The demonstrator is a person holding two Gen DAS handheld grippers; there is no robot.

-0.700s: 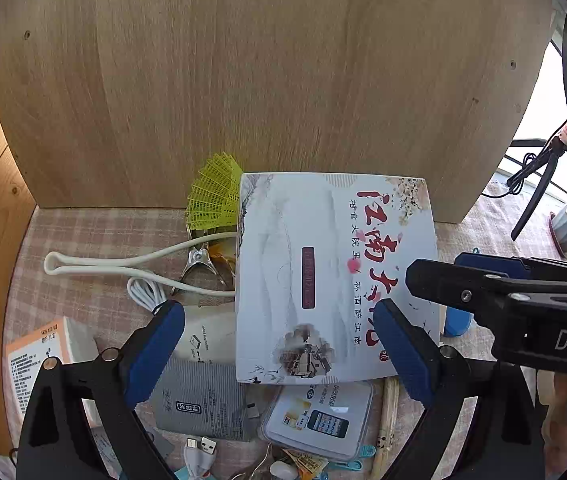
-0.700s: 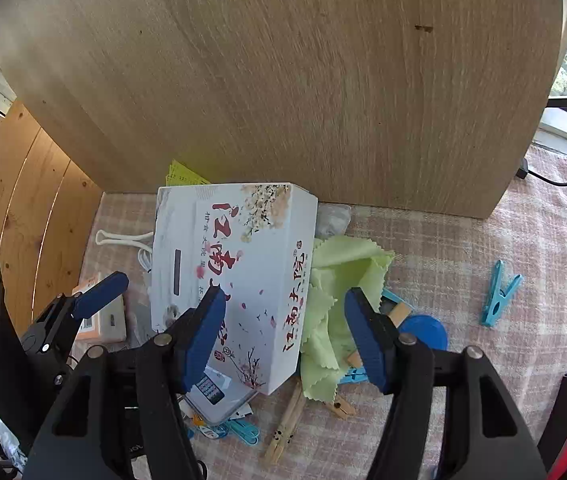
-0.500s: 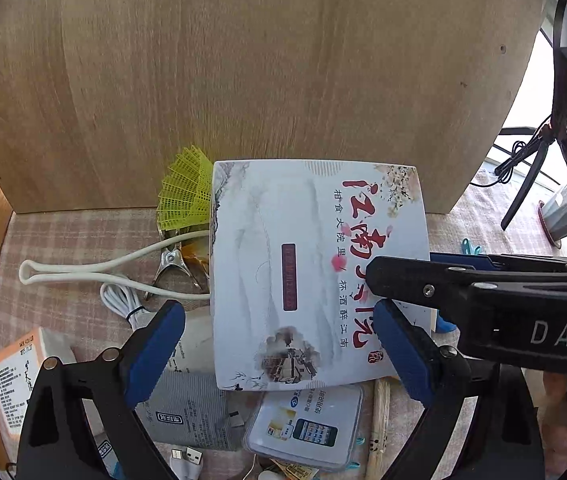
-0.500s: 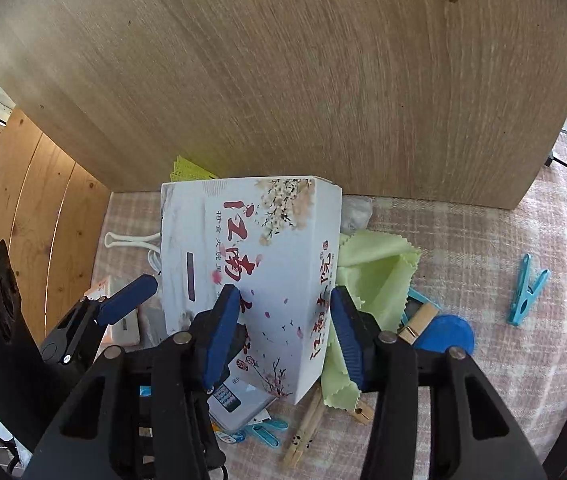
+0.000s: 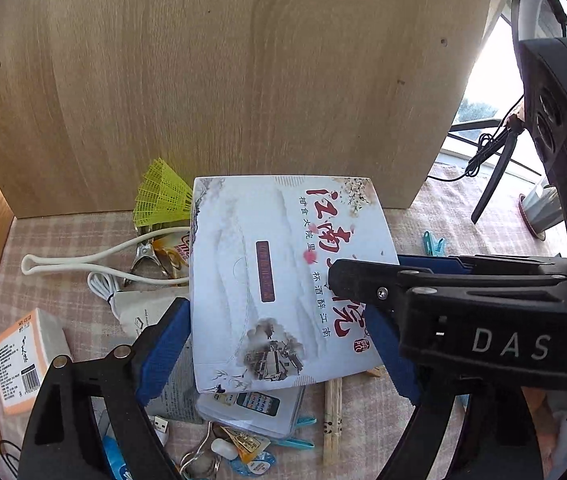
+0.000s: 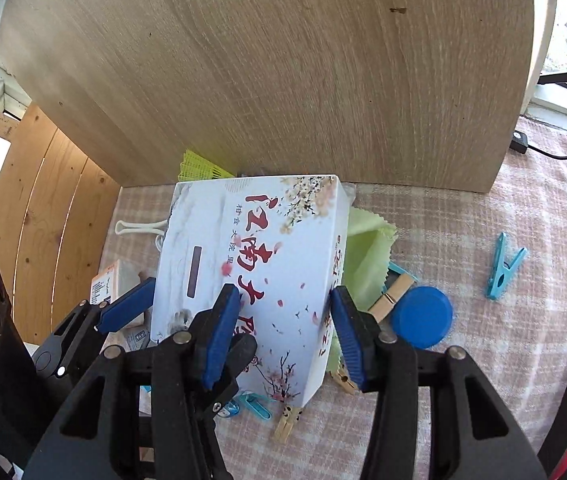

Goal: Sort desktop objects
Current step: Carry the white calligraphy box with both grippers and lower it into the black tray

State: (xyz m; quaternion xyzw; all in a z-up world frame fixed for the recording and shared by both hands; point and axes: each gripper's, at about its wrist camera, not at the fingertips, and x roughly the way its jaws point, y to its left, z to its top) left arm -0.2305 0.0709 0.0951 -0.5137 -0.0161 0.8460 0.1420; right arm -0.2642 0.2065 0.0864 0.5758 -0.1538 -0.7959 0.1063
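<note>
A white tissue box printed with red Chinese letters and blossoms sits tilted on the desk clutter; it also shows in the right wrist view. My left gripper spans the box's near end, its blue pads against both side edges. My right gripper reaches in from the right, one pad lying on the box top and the other pressed on its right side wall. Both grippers are shut on the box. The right gripper's black arm crosses the left wrist view and hides part of the box.
A tall wooden board stands right behind the box. Around it on the checked cloth lie a yellow shuttlecock, a white cable, an orange carton, a phone card, a green cloth, a blue lid, and teal and wooden pegs.
Both grippers have moved in and closed on the tissue box. The right gripper's jaws narrowed from wide open to clamping the box's right side; the box is raised and tilted.
</note>
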